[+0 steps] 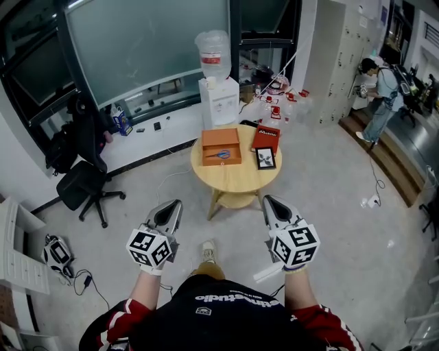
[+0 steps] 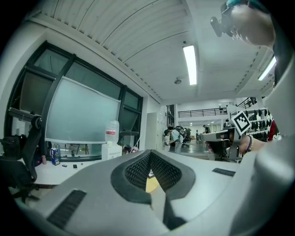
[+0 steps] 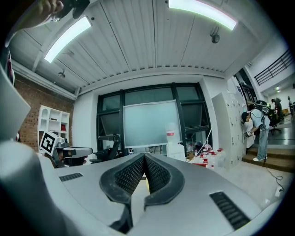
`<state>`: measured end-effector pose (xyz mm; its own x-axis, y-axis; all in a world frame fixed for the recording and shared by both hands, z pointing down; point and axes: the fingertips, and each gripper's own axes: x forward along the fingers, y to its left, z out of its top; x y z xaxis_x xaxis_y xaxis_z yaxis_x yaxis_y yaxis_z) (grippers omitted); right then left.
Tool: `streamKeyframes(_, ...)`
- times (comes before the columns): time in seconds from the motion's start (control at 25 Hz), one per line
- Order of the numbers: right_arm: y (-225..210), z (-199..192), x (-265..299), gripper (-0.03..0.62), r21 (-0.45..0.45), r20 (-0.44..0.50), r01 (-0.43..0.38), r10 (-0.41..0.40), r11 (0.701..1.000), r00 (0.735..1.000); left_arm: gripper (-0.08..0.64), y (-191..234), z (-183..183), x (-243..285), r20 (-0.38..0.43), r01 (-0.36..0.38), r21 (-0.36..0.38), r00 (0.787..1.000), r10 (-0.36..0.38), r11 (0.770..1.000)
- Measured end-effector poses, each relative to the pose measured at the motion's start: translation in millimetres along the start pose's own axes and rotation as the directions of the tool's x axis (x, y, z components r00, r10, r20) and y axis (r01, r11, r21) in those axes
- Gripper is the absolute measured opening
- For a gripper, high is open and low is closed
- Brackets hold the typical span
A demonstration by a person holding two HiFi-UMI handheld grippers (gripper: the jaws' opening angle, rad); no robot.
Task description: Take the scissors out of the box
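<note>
Though open, box with scissors inside.

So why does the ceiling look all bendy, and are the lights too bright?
Left gripper view: the wide lens bows the white ribbed ceiling into curves, and the long ceiling lamp glares pure white. Right gripper view: same bowing, with a bright lamp strip at the top edge. Head view: the round wooden table and open orange box look sharp, but the walls curve at the edges.
</note>
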<state>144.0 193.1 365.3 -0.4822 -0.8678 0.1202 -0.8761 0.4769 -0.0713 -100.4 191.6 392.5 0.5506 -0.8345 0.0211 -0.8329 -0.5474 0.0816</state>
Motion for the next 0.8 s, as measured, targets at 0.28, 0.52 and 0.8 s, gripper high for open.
streamKeyframes(0.28, -3, -1, -2, 0.026, -0.004, -0.001, 0.017, -0.017, 1.0, 1.0, 0.017, 6, -3, 5, -0.004, -0.002, 0.026, 1.0, 0.002, 1.0)
streamKeyframes(0.52, -2, -9, -1, 0.026, 0.012, -0.016, 0.022, -0.022, 1.0, 1.0, 0.017, 4, -11, 8, -0.02, 0.015, 0.025, 1.0, -0.014, 1.0)
streamKeyframes(0.8, -4, -13, 1, 0.026, 0.015, -0.036, 0.019, -0.018, 1.0, 0.999, 0.017, 1, -17, 15, -0.037, 0.03, 0.038, 0.999, -0.028, 0.999)
